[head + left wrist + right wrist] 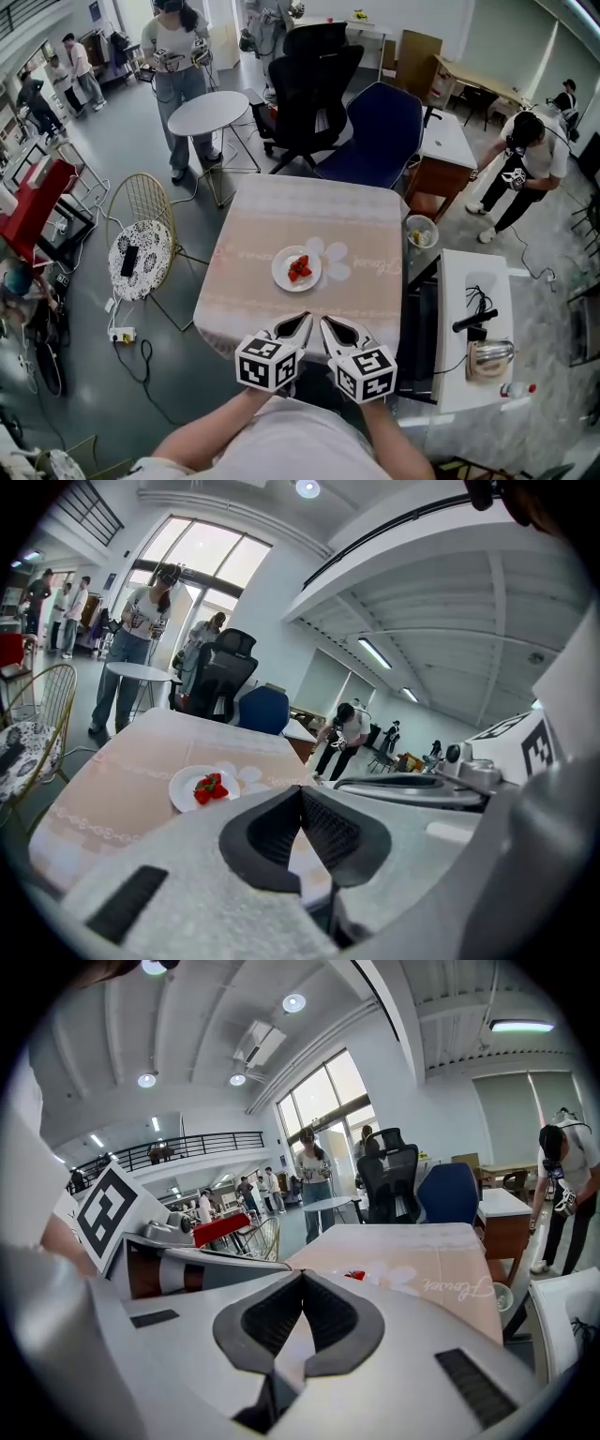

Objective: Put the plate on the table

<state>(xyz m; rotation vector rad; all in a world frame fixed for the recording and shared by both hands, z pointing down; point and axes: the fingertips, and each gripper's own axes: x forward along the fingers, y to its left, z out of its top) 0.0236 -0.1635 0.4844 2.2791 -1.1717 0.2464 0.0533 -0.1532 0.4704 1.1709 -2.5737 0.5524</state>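
Note:
A small white plate (284,273) with red strawberries (299,268) rests on the middle of the pale pink clothed table (281,211). Both grippers hover side by side over the table's near edge, short of the plate and apart from it. My left gripper (305,320) is shut with nothing between its jaws, and so is my right gripper (327,323). In the left gripper view the plate (184,789) lies ahead and to the left of the closed left gripper (301,789). The right gripper view shows the closed right gripper (302,1274) and just a bit of the strawberries (354,1275) beyond it.
A blue chair (375,131) and a black office chair (314,75) stand at the table's far side. A gold wire chair (141,239) is at the left, a white side table (469,281) with appliances at the right. A bin (421,231) and several people are around.

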